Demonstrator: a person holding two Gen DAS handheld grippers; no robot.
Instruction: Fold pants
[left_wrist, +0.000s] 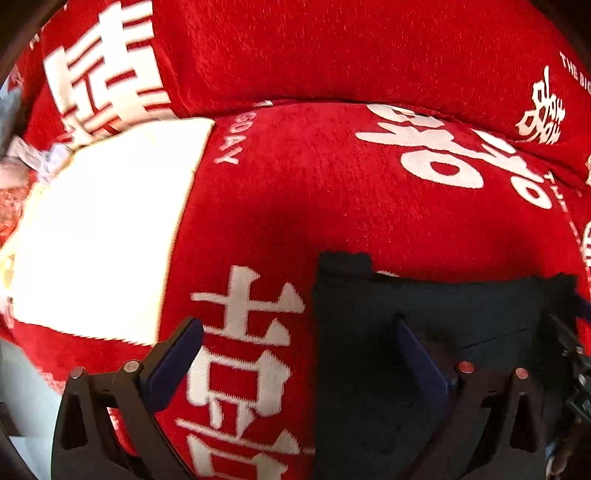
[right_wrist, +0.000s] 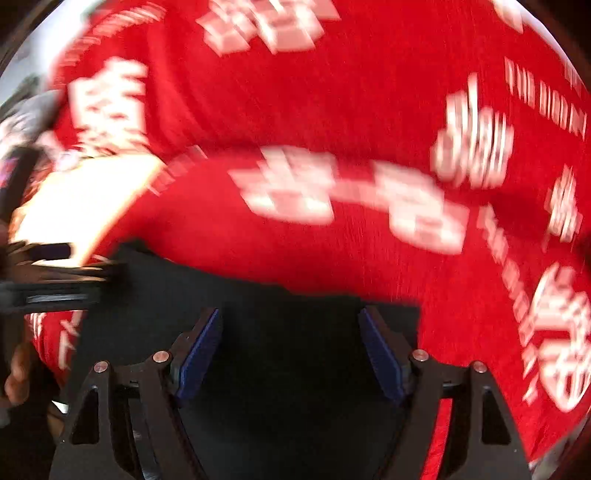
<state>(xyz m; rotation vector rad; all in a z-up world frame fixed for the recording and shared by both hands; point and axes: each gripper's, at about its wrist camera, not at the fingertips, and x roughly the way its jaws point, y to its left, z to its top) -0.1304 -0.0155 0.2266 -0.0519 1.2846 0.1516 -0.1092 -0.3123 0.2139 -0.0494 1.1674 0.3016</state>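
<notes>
Dark, near-black pants (left_wrist: 424, 332) lie flat on a red cover, at the lower right of the left wrist view. My left gripper (left_wrist: 295, 332) is open wide; its left finger hangs over the red cover and its right finger (left_wrist: 417, 354) over the pants' left part, with no cloth pinched. The right wrist view is motion-blurred. There the pants (right_wrist: 288, 288) fill the lower middle, and my right gripper (right_wrist: 291, 325) stands open above them with nothing pressed between its blue pads.
A red cover with large white characters (left_wrist: 332, 177) spreads over a seat and the cushion behind it. A bright white cloth (left_wrist: 103, 240) lies at the left. At the left edge of the right wrist view a blurred dark tool (right_wrist: 55, 284) reaches the pants' corner.
</notes>
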